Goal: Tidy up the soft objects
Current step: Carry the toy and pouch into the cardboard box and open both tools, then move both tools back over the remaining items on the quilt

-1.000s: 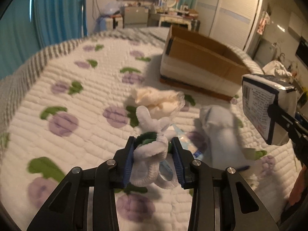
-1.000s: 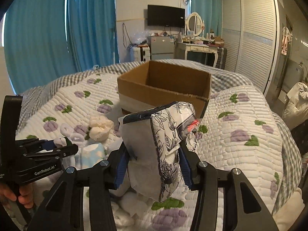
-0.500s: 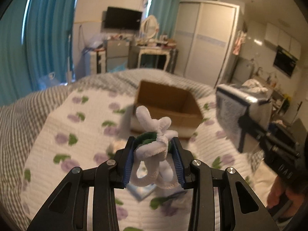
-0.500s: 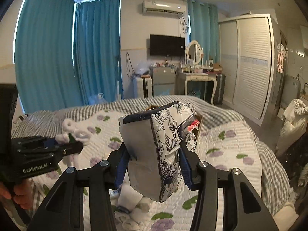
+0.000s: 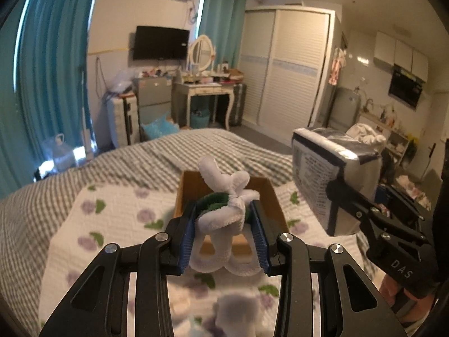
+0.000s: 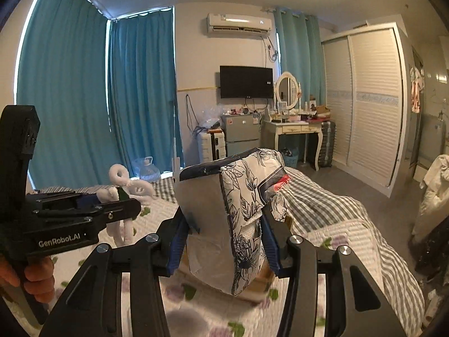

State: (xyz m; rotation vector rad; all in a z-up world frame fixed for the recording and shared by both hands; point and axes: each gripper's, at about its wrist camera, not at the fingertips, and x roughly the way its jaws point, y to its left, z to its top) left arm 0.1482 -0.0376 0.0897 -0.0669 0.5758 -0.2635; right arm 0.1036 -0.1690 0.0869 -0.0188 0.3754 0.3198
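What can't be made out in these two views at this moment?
- Cardboard box interior: left wrist view, hidden by the white plush toy in the left claw.
- The same box in the right wrist view: almost wholly hidden behind the floral tissue pack in the right claw.
- Soft items on the quilt at the bottom edge: left wrist view, blurred and cut off.
- Print on the pack's label: too small to read.

The cardboard box (image 5: pixel 228 196) sits on the bed (image 5: pixel 112 210). Above the bed on the near side of the box, the left tongs (image 5: pixel 224 233) hold the plush toy (image 5: pixel 224 213); to the right of the box, the right tongs (image 6: pixel 224 241) hold the tissue pack (image 6: pixel 224 219).
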